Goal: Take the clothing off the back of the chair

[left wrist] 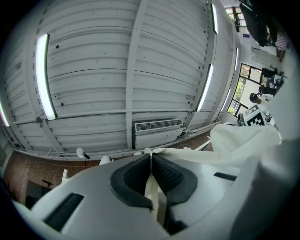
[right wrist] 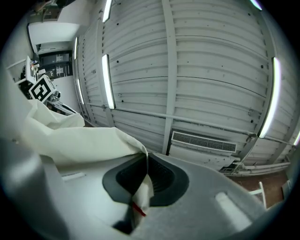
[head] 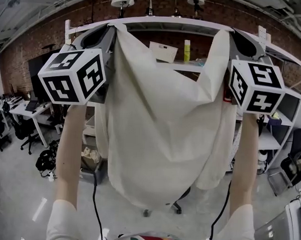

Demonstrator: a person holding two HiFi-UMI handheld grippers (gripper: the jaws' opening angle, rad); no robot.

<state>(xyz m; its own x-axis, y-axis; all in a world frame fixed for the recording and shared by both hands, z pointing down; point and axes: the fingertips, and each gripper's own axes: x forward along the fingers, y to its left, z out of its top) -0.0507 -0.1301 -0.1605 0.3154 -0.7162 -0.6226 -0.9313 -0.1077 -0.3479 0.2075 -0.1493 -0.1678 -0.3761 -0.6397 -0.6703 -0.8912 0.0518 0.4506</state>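
A cream-white garment hangs spread out in the air in the head view, held up by its two top corners. My left gripper is shut on the left corner and my right gripper is shut on the right corner. In the left gripper view, cloth is pinched between the dark pads of the left gripper, which points up at the ceiling. In the right gripper view, the fabric runs into the closed right gripper. The chair is mostly hidden behind the garment; only its wheeled base shows.
A white shelving rack stands behind and to the right. Desks with office chairs are at the left. Black cables trail down near the floor. Ceiling panels with strip lights fill both gripper views.
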